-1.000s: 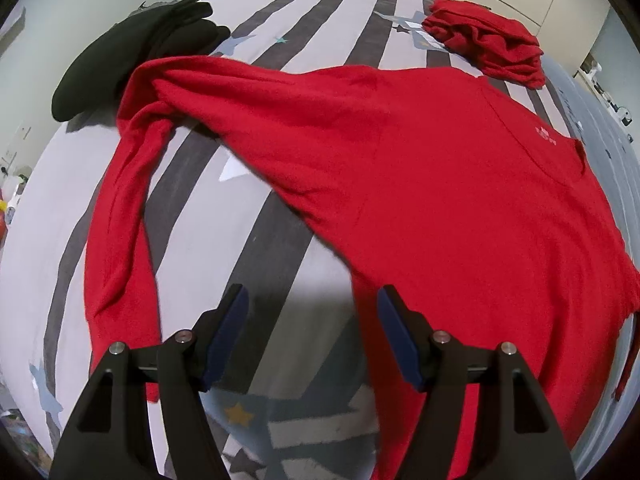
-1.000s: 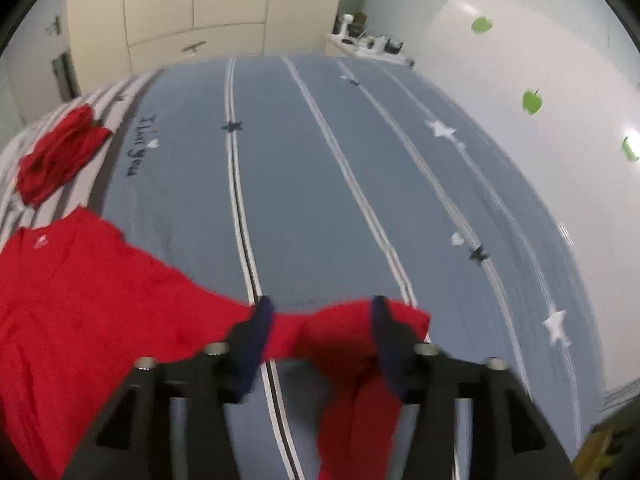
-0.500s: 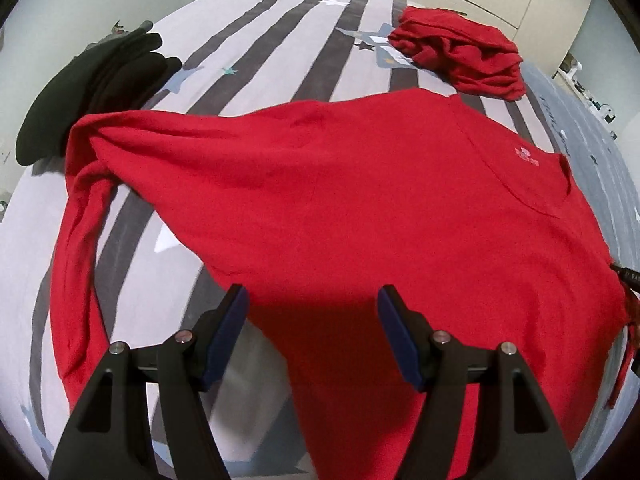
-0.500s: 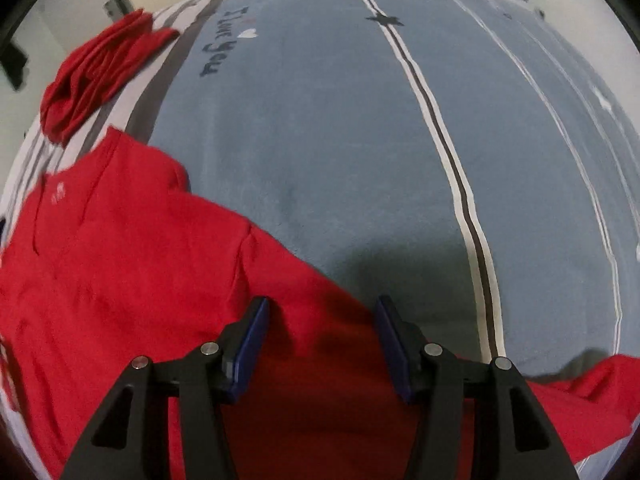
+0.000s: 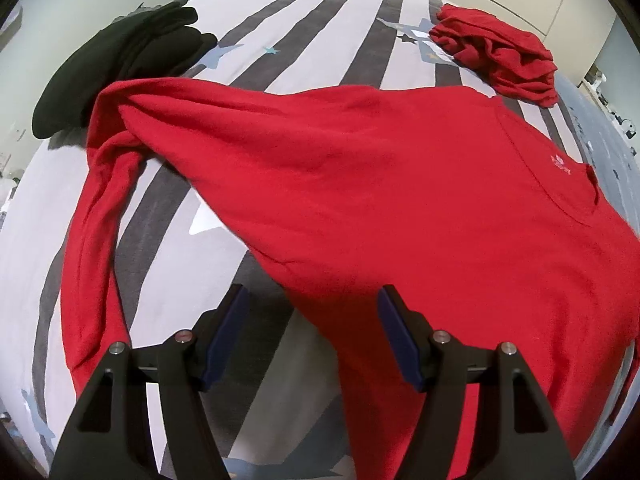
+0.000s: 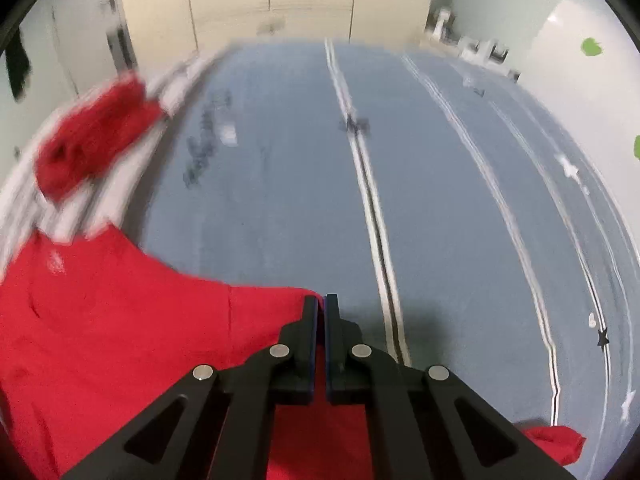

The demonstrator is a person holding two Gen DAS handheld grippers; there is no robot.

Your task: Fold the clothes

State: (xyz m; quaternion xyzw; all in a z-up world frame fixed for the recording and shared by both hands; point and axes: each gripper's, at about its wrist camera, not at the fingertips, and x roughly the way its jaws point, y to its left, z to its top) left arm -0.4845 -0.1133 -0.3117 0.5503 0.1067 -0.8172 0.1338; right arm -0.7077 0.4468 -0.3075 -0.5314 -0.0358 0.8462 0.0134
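A red long-sleeved top (image 5: 400, 184) lies spread on the striped bed, one sleeve (image 5: 92, 248) trailing down the left. My left gripper (image 5: 312, 320) is open and empty, hovering just above the top's lower edge. In the right wrist view my right gripper (image 6: 322, 304) is shut on the edge of the red top (image 6: 120, 320) near its shoulder. The end of the other sleeve (image 6: 560, 444) shows at the lower right.
A black garment pile (image 5: 116, 64) lies at the bed's far left. A crumpled red garment (image 5: 500, 56) lies at the far right, and shows blurred in the right wrist view (image 6: 92, 148). Cupboards (image 6: 280, 0) stand behind the blue bedding (image 6: 440, 200).
My right gripper has closed on the red top's edge; it was open half a second ago. My left gripper stays open and has drifted slightly over the top's lower edge.
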